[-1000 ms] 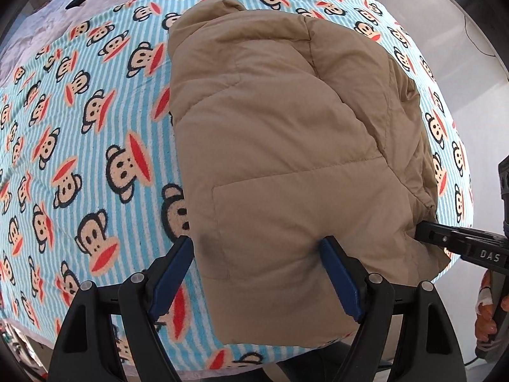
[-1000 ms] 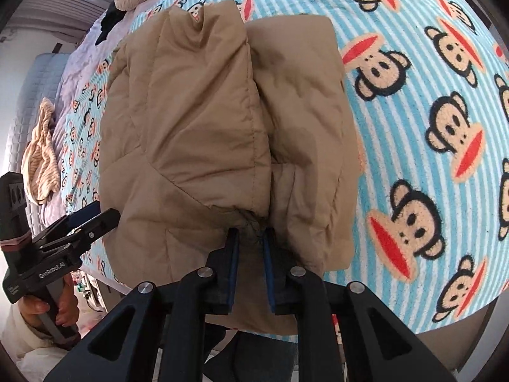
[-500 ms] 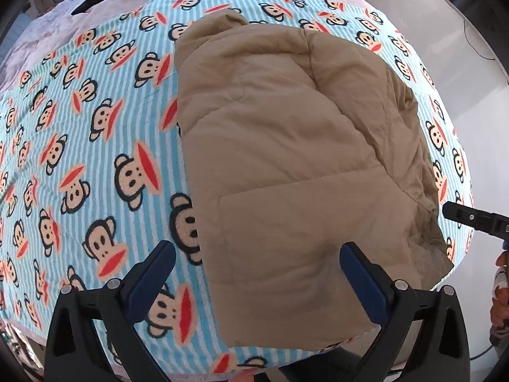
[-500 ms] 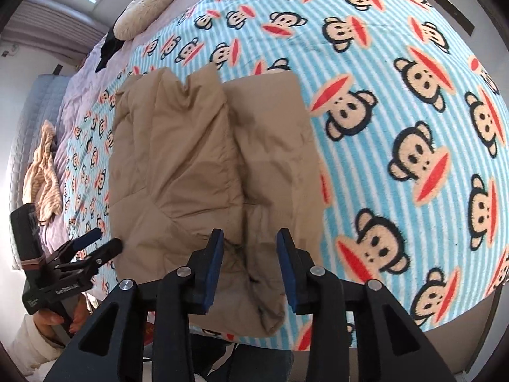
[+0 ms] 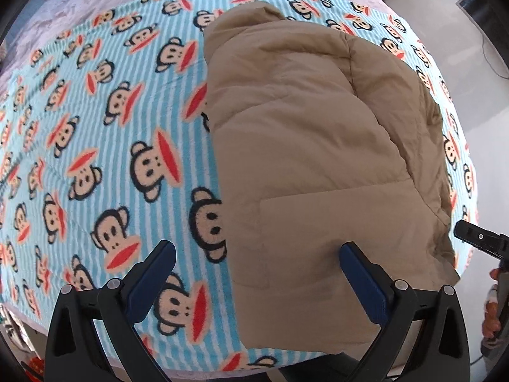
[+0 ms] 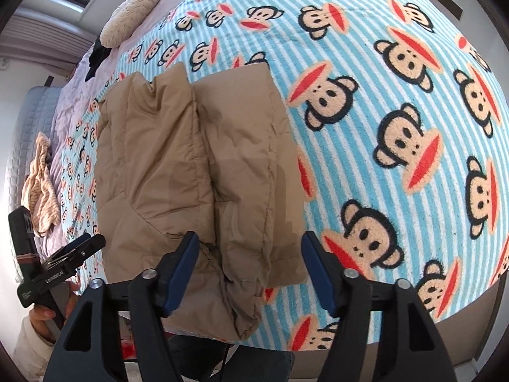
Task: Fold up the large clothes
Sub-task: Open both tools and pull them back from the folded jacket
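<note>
On top of the bed we see a blue and white striped blanket (image 5: 133, 102) covered with monkey faces, and a tan puffy jacket (image 5: 305, 146) lies folded on it, near the bed's front edge. Our left gripper (image 5: 257, 273) points down at the front of the jacket. Its two blue pads are far apart. One pad hangs over the blanket, the other over the jacket, and they squeeze nothing. Our right gripper (image 6: 249, 270) points down at the other side of the folded jacket. Its jaws have just been opening, and now they stand apart too. The jacket's bunched front end sits between the blue pads, but the pads do not press on it. In the right view we see the jacket (image 6: 191, 172) as two soft rolls side by side, with its front end hanging a bit over the bed's edge. We see no box or basket, so nothing is inside anything. Far back on the bed a cream pillow (image 6: 133, 16) rests by a dark cloth (image 6: 98, 54). A striped cloth (image 6: 41, 187) lies at the left side. A hand (image 6: 47, 313) holds the left gripper's handle down in the corner.
</note>
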Demonstrator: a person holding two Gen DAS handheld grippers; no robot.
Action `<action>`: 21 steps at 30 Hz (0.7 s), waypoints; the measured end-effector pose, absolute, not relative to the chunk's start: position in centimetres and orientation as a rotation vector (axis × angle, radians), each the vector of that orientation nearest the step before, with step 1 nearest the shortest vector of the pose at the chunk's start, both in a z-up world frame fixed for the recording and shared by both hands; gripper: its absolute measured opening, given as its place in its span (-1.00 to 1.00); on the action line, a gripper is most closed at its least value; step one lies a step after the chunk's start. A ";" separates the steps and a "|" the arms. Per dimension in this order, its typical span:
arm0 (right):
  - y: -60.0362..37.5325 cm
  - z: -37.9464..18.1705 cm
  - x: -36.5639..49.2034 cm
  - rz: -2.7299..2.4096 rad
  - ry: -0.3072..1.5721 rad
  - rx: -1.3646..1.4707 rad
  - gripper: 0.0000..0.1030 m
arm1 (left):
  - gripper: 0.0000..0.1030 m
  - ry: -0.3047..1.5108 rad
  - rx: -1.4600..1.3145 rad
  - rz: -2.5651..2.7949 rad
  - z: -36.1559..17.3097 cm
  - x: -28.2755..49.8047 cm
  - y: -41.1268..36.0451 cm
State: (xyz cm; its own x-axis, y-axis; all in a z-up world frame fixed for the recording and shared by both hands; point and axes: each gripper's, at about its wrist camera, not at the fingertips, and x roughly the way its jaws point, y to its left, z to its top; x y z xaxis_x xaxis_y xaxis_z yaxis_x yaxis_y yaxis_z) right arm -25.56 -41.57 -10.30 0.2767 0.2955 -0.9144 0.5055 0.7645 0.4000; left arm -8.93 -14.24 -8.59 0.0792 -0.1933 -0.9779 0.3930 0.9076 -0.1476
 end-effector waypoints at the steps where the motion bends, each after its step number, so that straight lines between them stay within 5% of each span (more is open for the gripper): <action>1: -41.6 -10.4 -25.6 -0.159 1.317 0.745 0.51 | 1.00 1.429 0.163 -0.441 -8.6 -8.9 -14.1; 11: -42.1 -10.8 -25.0 -0.154 1.309 0.752 0.58 | 1.00 1.429 0.165 -0.462 -8.5 -9.0 -14.9; 15: -43.0 -10.7 -24.8 -0.172 1.283 0.761 0.98 | 1.00 1.432 0.166 -0.469 -8.6 -8.9 -15.1; 21: -43.5 -11.1 -24.2 -0.156 1.272 0.778 0.99 | 1.00 1.438 0.159 -0.475 -9.0 -8.8 -14.9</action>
